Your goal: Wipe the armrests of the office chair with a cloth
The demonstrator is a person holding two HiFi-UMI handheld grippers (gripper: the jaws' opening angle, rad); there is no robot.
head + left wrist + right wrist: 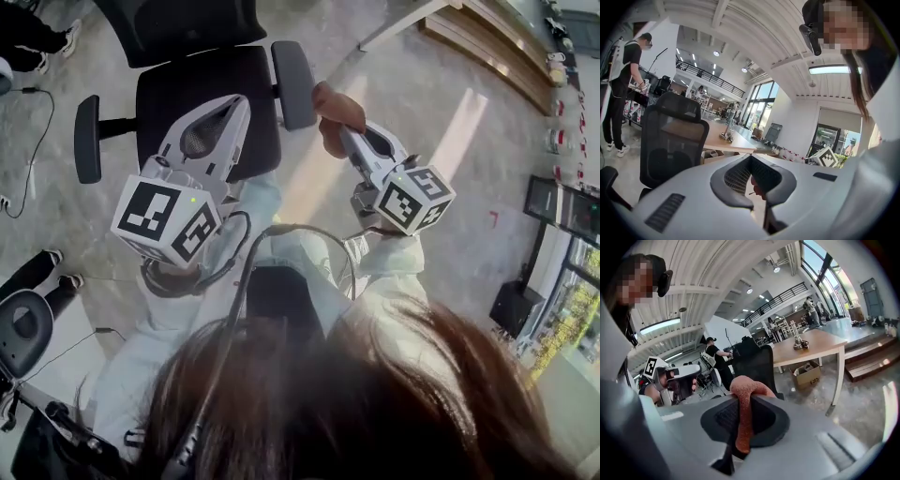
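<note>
Overhead, right tongs (347, 134) clamp the cloth (335, 111) just beside one chair armrest (292, 82); left tongs (241, 105), pressed together and holding nothing, hang over the seat (169, 94); floor (403, 84) opens rightward.

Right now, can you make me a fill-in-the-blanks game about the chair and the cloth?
The office chair has ___ armrests.
The left gripper hangs above its black ___.
The right gripper is shut on an orange ___.
Missing words: two, seat, cloth.
</note>
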